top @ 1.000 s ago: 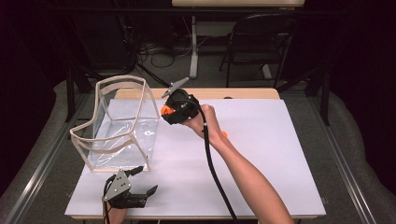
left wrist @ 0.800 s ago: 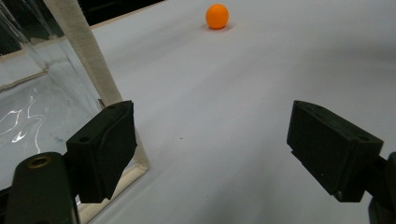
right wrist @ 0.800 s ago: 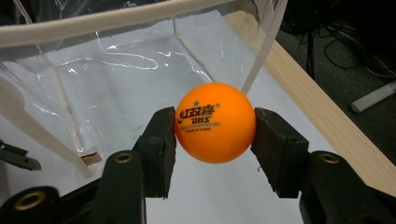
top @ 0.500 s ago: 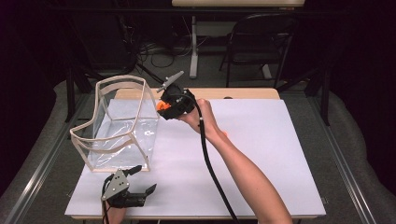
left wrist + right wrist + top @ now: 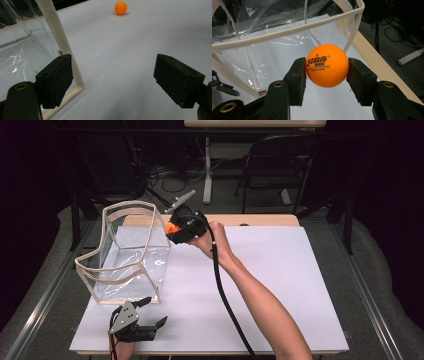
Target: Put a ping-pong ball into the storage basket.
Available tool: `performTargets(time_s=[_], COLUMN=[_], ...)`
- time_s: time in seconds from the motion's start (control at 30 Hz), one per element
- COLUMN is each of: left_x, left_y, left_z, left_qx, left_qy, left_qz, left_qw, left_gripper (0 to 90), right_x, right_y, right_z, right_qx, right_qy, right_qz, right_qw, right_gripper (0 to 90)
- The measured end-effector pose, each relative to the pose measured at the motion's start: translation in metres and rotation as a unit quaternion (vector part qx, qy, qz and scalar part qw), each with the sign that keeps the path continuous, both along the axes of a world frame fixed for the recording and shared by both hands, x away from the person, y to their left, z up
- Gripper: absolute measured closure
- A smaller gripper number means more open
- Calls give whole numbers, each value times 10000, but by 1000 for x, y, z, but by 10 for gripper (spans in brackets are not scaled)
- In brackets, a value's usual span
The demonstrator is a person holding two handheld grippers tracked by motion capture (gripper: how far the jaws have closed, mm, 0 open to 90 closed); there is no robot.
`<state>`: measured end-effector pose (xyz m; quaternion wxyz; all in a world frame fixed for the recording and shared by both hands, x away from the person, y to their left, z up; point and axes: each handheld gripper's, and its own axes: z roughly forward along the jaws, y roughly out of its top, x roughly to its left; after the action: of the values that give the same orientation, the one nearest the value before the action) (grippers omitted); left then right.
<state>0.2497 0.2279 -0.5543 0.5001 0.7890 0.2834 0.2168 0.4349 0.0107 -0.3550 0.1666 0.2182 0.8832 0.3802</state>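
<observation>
- High view: right gripper (image 5: 172, 227) held above the white table (image 5: 300, 285), just beside the near right rim of a clear plastic bag w/ cream trim (image 5: 127, 255); orange ball (image 5: 172, 228) pinched at its tip, mostly covered by the gripper body. Left gripper (image 5: 150, 312) low at the table's front edge, jaws spread; its hand cut off by the frame.
- Left gripper view: jaws wide apart, nothing between. Bag corner (image 5: 58, 42) by one jaw. A second orange ball (image 5: 121, 8) lies on the table, well apart.
- Right gripper view: jaws pinch the ball (image 5: 327, 65) – glossy orange, star + "DHS" print, smaller text unreadable. Bag rim (image 5: 287, 32) right behind it; can't tell if the ball is over the opening.
</observation>
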Motion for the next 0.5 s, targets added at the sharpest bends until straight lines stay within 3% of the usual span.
performTargets(time_s=[0.27, 0.5], left_x=[0, 0], left_y=[0, 1], left_z=[0, 0], left_qx=[-54, -53], left_qy=[0, 5], left_qz=[-5, 3], left_qw=[10000, 10000], left_gripper=[157, 157], right_x=[3, 2], right_y=[8, 14], right_z=[3, 17], right_qx=[22, 50], right_qy=[50, 3], right_qz=[35, 56], right_qw=[10000, 10000], right_gripper=[505, 505])
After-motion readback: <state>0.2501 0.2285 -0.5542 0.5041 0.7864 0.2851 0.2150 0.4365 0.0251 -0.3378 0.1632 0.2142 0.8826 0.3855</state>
